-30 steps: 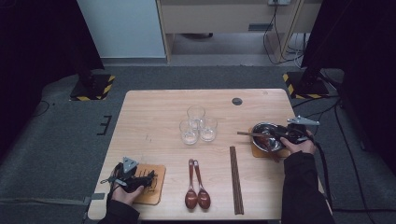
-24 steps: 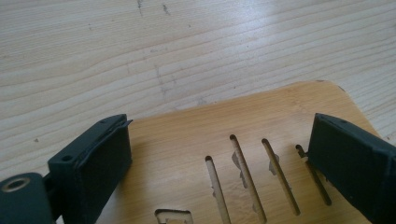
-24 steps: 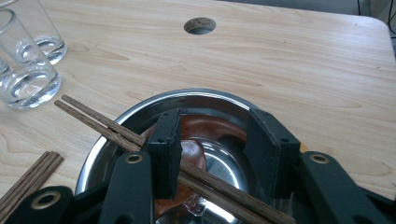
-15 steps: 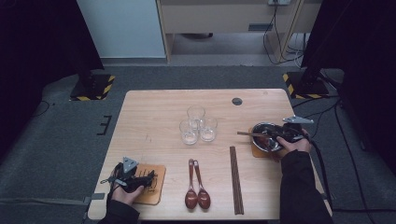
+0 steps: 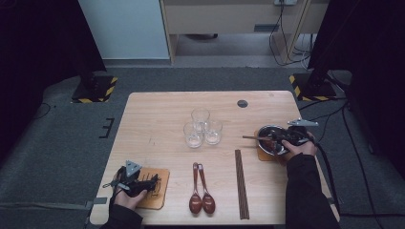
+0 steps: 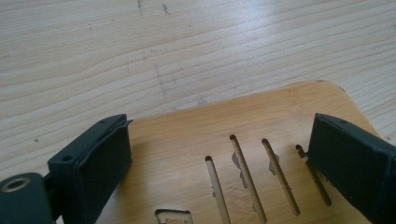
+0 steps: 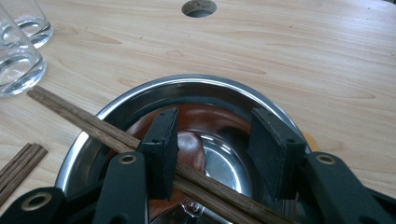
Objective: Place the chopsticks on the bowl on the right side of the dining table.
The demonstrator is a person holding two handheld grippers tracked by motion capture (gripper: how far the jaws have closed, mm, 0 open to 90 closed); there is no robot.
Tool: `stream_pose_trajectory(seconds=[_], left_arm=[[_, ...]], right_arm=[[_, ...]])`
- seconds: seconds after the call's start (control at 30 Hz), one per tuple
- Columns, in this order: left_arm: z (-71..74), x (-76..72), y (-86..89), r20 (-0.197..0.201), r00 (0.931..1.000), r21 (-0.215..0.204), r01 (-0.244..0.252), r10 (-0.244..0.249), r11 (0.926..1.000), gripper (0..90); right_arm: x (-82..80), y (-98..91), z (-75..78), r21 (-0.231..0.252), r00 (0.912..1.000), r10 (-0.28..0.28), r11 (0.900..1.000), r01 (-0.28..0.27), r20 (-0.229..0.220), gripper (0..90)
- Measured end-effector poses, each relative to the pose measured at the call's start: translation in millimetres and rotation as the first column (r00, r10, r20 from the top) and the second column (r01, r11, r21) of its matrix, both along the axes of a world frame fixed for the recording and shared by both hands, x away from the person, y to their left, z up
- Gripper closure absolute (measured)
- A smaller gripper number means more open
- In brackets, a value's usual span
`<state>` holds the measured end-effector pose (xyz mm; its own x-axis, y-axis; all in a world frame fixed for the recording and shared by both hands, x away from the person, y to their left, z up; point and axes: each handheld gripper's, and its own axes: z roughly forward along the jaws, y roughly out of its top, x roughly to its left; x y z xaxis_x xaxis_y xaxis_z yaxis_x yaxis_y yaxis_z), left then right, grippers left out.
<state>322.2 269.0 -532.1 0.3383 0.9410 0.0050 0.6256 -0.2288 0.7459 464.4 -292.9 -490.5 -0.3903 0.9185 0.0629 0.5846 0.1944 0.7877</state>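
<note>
Right claw [image 7: 215, 154] spread, opening; chopsticks [image 7: 88, 123] between jaws (over steel bowl [image 7: 196, 86]).

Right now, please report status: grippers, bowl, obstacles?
Right gripper open inside steel bowl, jaws just widened, chopsticks lying across. Left gripper open over wooden trivet.

Nothing readable is showing anywhere: no lettering, labels, brands or numbers are appearing on the bench [image 5: 157, 124], the steel bowl [image 7: 140, 100] or the glasses [image 5: 200, 126].
</note>
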Motion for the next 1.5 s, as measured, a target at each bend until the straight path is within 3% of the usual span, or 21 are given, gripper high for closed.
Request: stream_pose_trajectory(seconds=[0.6, 1.13, 1.5], left_arm=[[0.0, 0.0, 0.0, 0.0, 1.0, 0.0, 0.0, 0.0, 1.0, 5.1], [0.0, 0.0, 0.0, 0.0, 1.0, 0.0, 0.0, 0.0, 1.0, 5.1], [0.0, 0.0, 0.0, 0.0, 1.0, 0.0, 0.0, 0.0, 1.0, 5.1]], right_arm=[[-4.3, 1.4, 2.0, -0.003, 0.9995, 0.027, 0.9996, -0.028, -0.015, 50.6], [-19.2, -9.3, 24.6, 0.078, 0.9976, 0.023, 0.9965, -0.029, 0.065, 49.9], [-31.3, -3.1, 47.1, 0.114, 0.989, 0.069, 0.99, -0.084, 0.131, 49.7]])
